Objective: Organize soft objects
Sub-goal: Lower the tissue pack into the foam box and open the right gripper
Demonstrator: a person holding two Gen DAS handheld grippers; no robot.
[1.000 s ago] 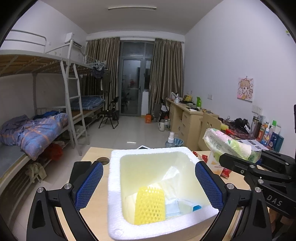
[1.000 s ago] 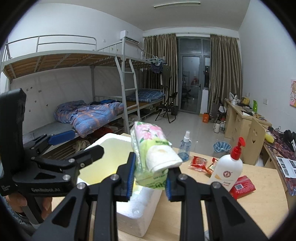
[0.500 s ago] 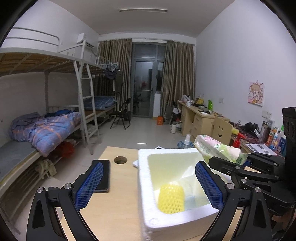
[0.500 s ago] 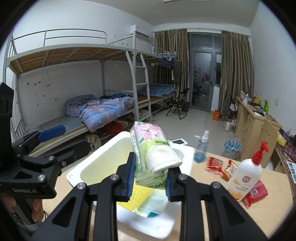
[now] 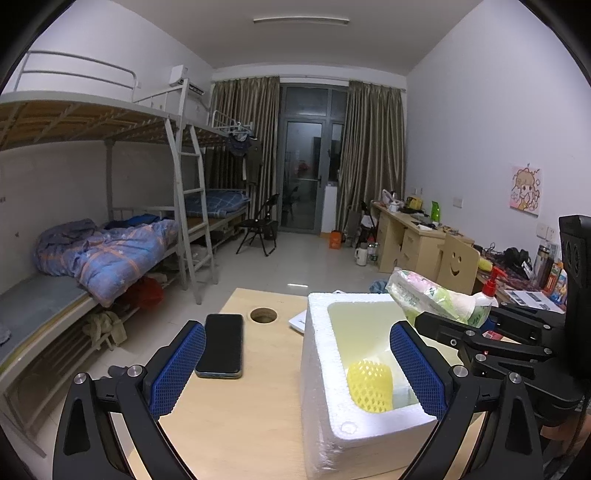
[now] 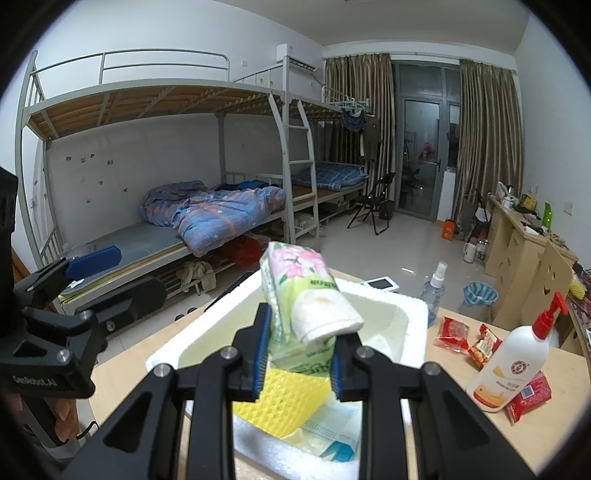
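Light level: dim, cool indoor light in both views.
Source: long ceiling strip lamp (image 5: pixel 301 21), lit.
Glare: pale reflection on the glossy tiled floor (image 5: pixel 297 285).
Distortion: strong fisheye bending, black vignette at corners.
Focus: near black gripper frames slightly soft; room fairly sharp.

1 foam box (image 6: pixel 413 314), 1 tissue pack (image 6: pixel 295 291), 3 red snack packets (image 6: pixel 452 328).

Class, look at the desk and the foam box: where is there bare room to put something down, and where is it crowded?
Bare wood lies between the phone and the foam box, in front of the round hole. Inside the box, the far end past the yellow net looks free. Right of the box it is crowded: spray bottle, snack packets and pump bottle.
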